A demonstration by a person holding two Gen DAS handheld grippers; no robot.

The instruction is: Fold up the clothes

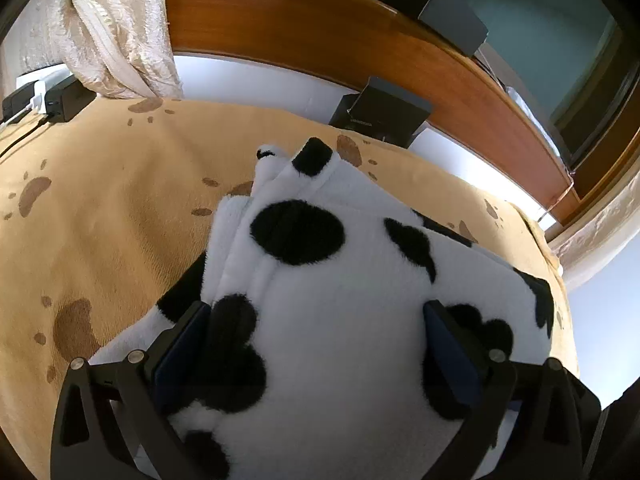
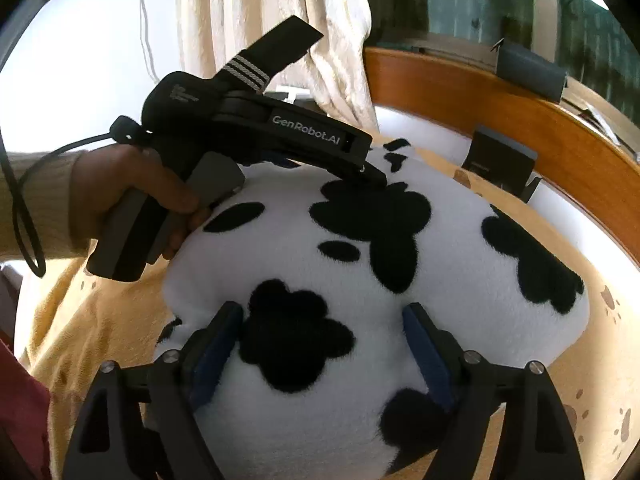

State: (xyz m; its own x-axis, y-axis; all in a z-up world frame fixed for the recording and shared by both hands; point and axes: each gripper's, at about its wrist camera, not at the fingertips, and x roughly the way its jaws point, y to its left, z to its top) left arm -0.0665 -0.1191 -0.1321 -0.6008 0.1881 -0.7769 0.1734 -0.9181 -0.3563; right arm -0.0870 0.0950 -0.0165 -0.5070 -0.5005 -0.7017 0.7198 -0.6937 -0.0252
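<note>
A fluffy white garment with black cow patches [image 1: 344,280] lies folded in a thick stack on a tan cover with brown paw prints [image 1: 100,208]. My left gripper [image 1: 316,308] rests down on the near part of the stack, jaws spread wide, fabric bulging between the blue pads without being pinched. In the right wrist view the same garment [image 2: 452,248] fills the middle. My right gripper [image 2: 322,308] sits on its near edge, jaws apart, with a black patch between the pads. A person's hand [image 2: 132,188] holds the left gripper [image 2: 370,176] over the garment's far left side.
A curved wooden rail [image 1: 320,28] runs behind the cover. A black box [image 1: 380,114] stands at its foot. A cream curtain [image 1: 116,32] hangs at the back left, with black power adapters and a cable [image 1: 52,100] below it. A window [image 1: 560,48] is at the right.
</note>
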